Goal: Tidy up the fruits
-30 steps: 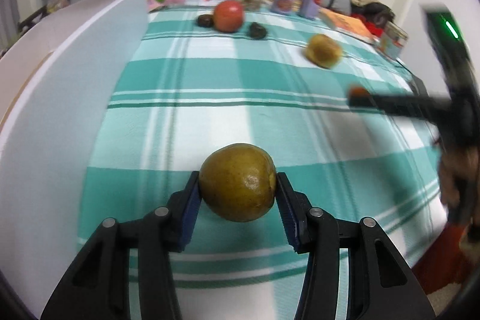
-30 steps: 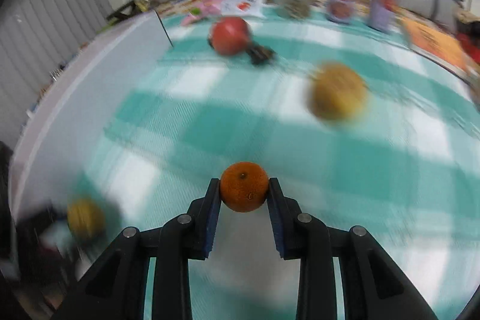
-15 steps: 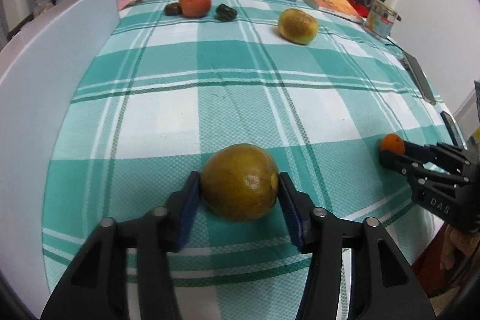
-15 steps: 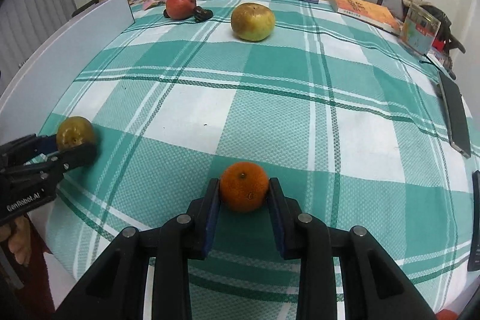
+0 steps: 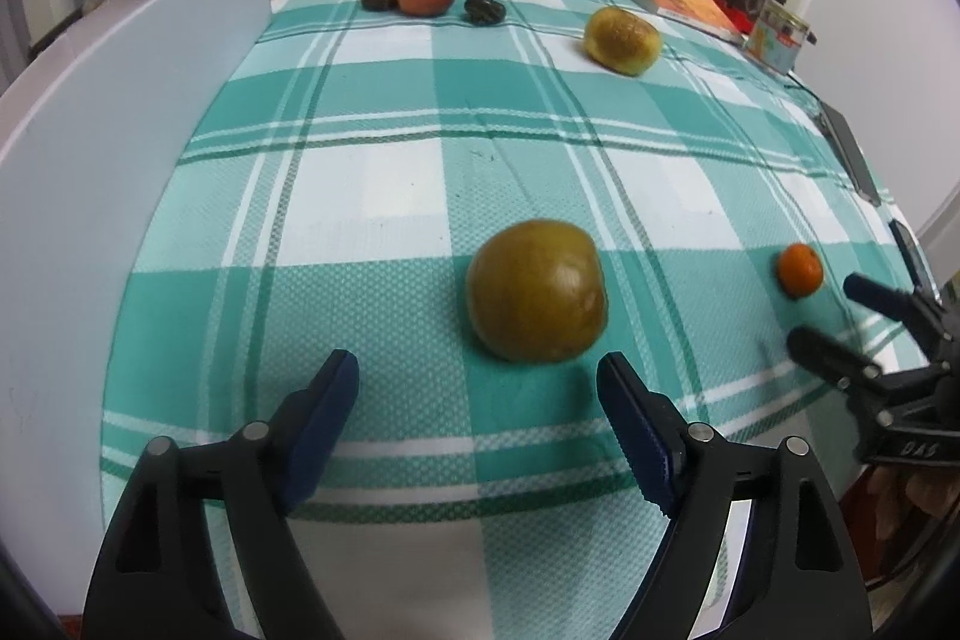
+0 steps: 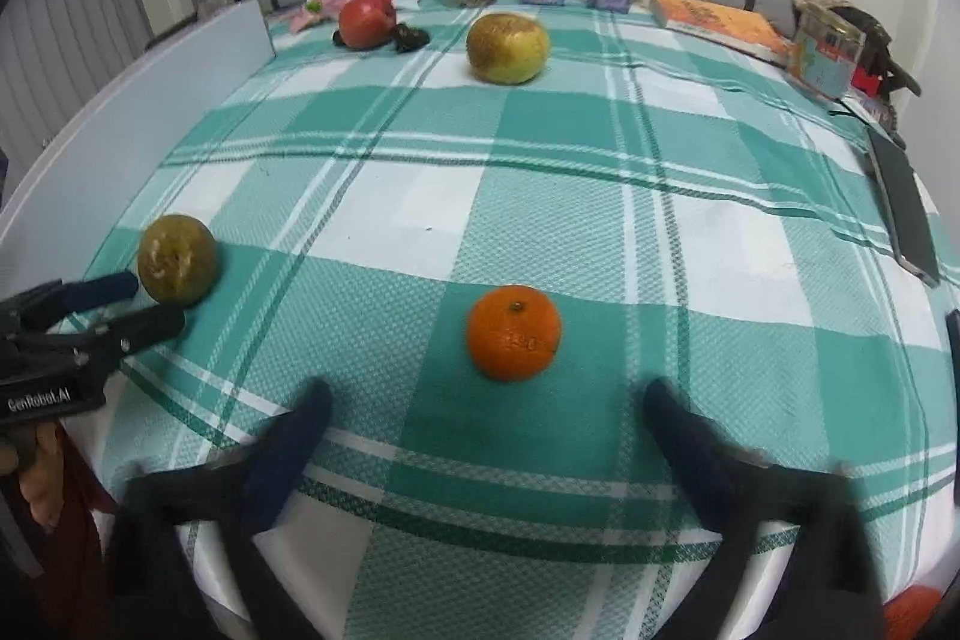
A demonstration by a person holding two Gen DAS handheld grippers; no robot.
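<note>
A: Which step are we at?

B: The release, I'd say. The left tool (image 5: 477, 376) is spreading its jaws, and the brown-green fruit (image 5: 536, 290) sits on the checked cloth (image 5: 372, 172) just ahead of its tips, slightly toward the right jaw, untouched. The right tool (image 6: 486, 394) is spreading wide too, and the orange (image 6: 513, 332) lies just ahead of it, free.

A: Different from a second ago?

B: Yes. Then each tool clamped its fruit between the pads; now both fruits rest on the cloth.

A: Next?

B: Probably backing both tools off without nudging them, then reaching far ahead for the yellow fruit (image 6: 507, 47) or the red one (image 6: 367, 21).
</note>
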